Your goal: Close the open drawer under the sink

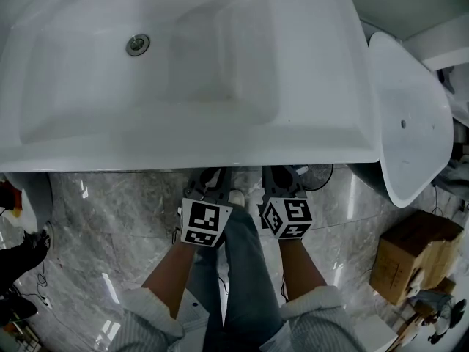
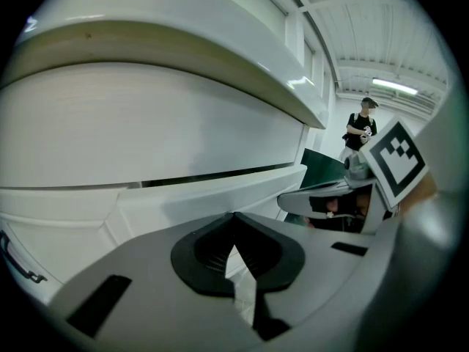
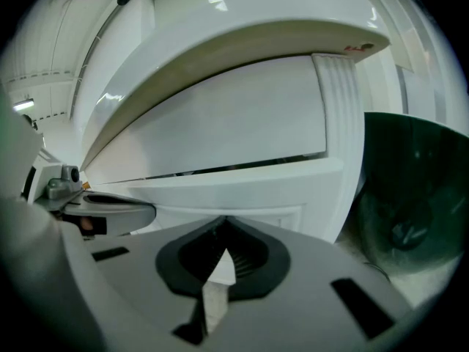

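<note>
The white sink (image 1: 183, 57) fills the top of the head view, and its front rim hides the cabinet below. My left gripper (image 1: 207, 185) and right gripper (image 1: 286, 182) reach side by side under that rim, their tips hidden there. In the left gripper view the white drawer front (image 2: 212, 196) stands just ahead of the shut jaws (image 2: 234, 218), with a dark slit above it. The right gripper view shows the same drawer front (image 3: 242, 185) close before its shut jaws (image 3: 223, 222). Neither gripper holds anything. Whether the tips touch the drawer I cannot tell.
A white pedestal basin (image 1: 410, 123) stands right of the sink, its dark green base (image 3: 414, 196) close to my right gripper. A cardboard box (image 1: 410, 259) sits on the marble floor (image 1: 117, 211). My legs (image 1: 242, 270) are below the grippers. A person (image 2: 361, 127) stands far off.
</note>
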Action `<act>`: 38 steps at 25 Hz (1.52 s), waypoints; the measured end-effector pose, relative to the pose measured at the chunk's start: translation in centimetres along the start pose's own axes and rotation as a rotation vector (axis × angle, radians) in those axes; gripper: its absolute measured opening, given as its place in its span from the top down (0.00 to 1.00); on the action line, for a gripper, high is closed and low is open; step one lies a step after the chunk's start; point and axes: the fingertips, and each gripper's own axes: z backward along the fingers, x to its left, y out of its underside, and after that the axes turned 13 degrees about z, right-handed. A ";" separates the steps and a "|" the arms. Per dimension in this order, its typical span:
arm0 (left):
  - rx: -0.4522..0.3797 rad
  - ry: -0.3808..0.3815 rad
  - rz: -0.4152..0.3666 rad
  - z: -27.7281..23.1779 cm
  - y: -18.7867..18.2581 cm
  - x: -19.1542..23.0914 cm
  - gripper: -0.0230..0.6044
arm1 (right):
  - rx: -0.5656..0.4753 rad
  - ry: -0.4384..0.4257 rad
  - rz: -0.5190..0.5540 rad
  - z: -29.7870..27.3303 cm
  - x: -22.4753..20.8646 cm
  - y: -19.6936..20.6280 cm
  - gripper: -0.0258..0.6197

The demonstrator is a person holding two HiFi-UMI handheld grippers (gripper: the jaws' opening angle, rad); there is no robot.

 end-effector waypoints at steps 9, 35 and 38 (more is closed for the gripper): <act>0.003 0.001 -0.008 -0.8 -0.8 0.7 0.94 | -0.005 0.008 0.010 -1.1 -0.3 -0.7 0.95; -0.050 -0.001 -0.063 3.1 -3.6 -3.2 0.94 | -0.081 -0.052 0.073 3.2 0.8 -3.4 0.95; -0.071 0.009 -0.025 4.6 -4.9 -4.6 0.94 | -0.078 -0.074 0.077 5.2 1.5 -4.4 0.95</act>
